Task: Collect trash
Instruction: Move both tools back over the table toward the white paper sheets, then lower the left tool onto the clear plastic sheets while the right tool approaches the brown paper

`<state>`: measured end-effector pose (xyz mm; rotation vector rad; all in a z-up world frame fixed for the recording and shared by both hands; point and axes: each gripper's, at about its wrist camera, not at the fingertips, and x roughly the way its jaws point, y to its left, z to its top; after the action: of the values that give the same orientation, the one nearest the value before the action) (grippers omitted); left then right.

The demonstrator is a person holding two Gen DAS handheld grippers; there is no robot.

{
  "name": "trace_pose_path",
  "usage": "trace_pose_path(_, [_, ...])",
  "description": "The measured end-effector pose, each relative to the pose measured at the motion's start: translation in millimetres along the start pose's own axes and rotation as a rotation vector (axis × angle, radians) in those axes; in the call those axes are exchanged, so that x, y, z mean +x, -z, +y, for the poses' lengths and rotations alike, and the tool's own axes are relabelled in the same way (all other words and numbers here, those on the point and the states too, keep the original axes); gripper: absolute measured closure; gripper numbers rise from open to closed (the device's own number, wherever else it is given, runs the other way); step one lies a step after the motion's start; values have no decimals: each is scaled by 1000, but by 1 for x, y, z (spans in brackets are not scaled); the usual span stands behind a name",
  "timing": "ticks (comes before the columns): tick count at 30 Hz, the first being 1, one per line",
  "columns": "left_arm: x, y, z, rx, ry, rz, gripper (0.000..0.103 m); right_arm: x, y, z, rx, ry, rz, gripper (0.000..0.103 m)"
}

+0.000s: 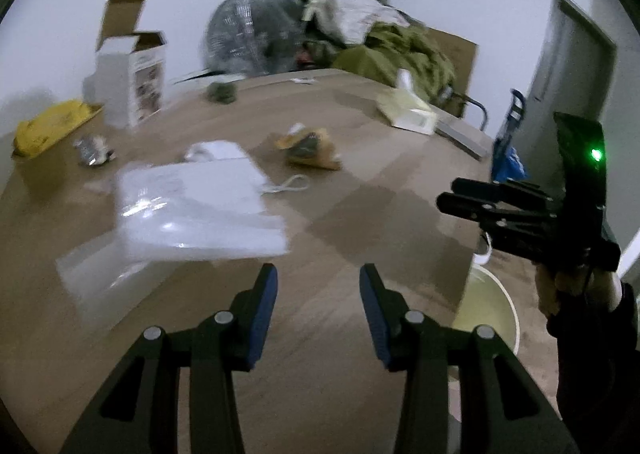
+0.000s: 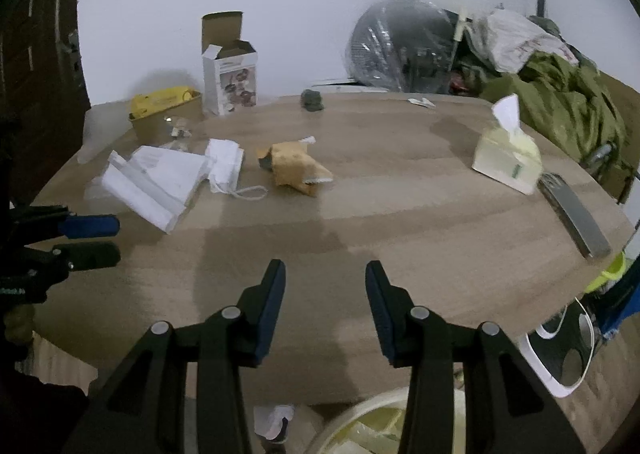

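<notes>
Both grippers hover over the near edge of the wooden desk (image 2: 400, 222) with nothing between their fingers. The left gripper (image 1: 318, 286) has its jaws spread wide, and so does the right gripper (image 2: 325, 282).

The trash lies toward the desk's left side: a crumpled brown paper bag (image 2: 298, 168) near the middle, white paper bags (image 2: 160, 182) just left of it with a cord handle trailing out, and small foil scraps (image 2: 178, 128) farther back by a yellow-topped box (image 2: 164, 110) at the far left corner. An opened carton (image 2: 230, 72) stands at the far edge. A tissue pack (image 2: 506, 158) sits near the right edge. A pale bin (image 2: 360, 430) stands below the near edge.
</notes>
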<state>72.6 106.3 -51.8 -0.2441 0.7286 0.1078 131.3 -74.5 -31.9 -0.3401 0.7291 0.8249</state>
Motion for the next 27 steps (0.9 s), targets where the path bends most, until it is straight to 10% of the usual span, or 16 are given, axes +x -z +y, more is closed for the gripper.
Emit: trace_pose_path(27, [5, -26, 83, -287, -147, -14, 43, 64, -69, 9, -73, -111, 16, 53])
